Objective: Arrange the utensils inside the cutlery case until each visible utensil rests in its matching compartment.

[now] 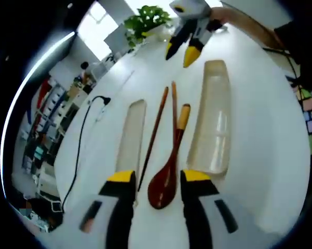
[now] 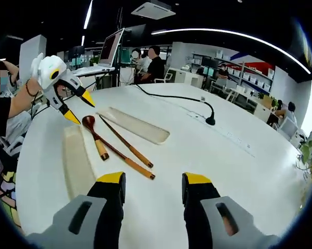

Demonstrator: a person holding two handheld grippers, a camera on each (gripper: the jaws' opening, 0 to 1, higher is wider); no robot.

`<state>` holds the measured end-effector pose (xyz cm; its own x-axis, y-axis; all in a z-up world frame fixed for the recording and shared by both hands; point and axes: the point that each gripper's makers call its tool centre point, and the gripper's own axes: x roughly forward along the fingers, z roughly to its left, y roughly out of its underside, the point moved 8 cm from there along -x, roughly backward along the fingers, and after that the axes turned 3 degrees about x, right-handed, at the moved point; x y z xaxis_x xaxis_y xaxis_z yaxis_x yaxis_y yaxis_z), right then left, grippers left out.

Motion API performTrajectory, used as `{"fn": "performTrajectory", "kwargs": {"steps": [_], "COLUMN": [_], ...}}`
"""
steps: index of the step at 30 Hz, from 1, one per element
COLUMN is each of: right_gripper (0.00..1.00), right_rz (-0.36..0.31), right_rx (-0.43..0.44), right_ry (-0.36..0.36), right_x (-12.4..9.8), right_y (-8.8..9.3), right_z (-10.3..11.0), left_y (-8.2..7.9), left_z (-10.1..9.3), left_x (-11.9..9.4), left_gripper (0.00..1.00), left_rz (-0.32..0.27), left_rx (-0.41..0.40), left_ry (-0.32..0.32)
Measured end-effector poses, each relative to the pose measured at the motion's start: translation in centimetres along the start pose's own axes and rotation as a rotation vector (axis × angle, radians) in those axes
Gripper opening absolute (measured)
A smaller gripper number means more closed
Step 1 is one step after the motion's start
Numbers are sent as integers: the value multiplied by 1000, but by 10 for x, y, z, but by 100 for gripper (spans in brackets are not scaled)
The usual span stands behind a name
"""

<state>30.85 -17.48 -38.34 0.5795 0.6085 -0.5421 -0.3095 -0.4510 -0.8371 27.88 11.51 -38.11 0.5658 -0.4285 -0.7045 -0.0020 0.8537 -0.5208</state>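
A dark red wooden spoon [image 1: 166, 179] [image 2: 93, 136] lies on the white table [image 1: 259, 171] with two brown chopsticks [image 1: 154, 132] [image 2: 129, 150] beside it. Two pale translucent cutlery case halves flank them: a narrow one [image 1: 132, 135] [image 2: 137, 126] and a wider one [image 1: 214, 122] [image 2: 77, 162]. My left gripper [image 1: 159, 177] [image 2: 79, 108] is open, its yellow tips either side of the spoon's bowl and just above it. My right gripper [image 2: 154, 180] [image 1: 179, 54] is open with nothing between its tips, at the far end of the utensils.
A black cable with a small gooseneck microphone [image 2: 210, 119] [image 1: 105, 100] runs across the table beyond the narrow half. A potted plant [image 1: 145, 21] stands at the table's edge. People sit at desks [image 2: 153, 65] behind.
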Motion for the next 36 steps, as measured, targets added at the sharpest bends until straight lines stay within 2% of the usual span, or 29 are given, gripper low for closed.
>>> {"fn": "performTrajectory", "kwargs": {"steps": [2,6,26,36], "right_gripper": [44,40,31,27], "right_rz": [-4,5,83,113], "right_rx": [10,7,-22,-86], "right_ry": [-17,-45,-106,-119], "right_x": [2,7,31,40], "right_y": [0,-1,4,1], "right_z": [2,6,12,11], "left_y": [-1,-1,2,5], "left_z": [-1,-3,-1,-1], "left_x": [1,6,12,16], "left_gripper": [31,31,27,23], "left_rz": [0,3,21,30], "left_rx": [8,16,26,35], "left_ry": [3,12,26,38]}}
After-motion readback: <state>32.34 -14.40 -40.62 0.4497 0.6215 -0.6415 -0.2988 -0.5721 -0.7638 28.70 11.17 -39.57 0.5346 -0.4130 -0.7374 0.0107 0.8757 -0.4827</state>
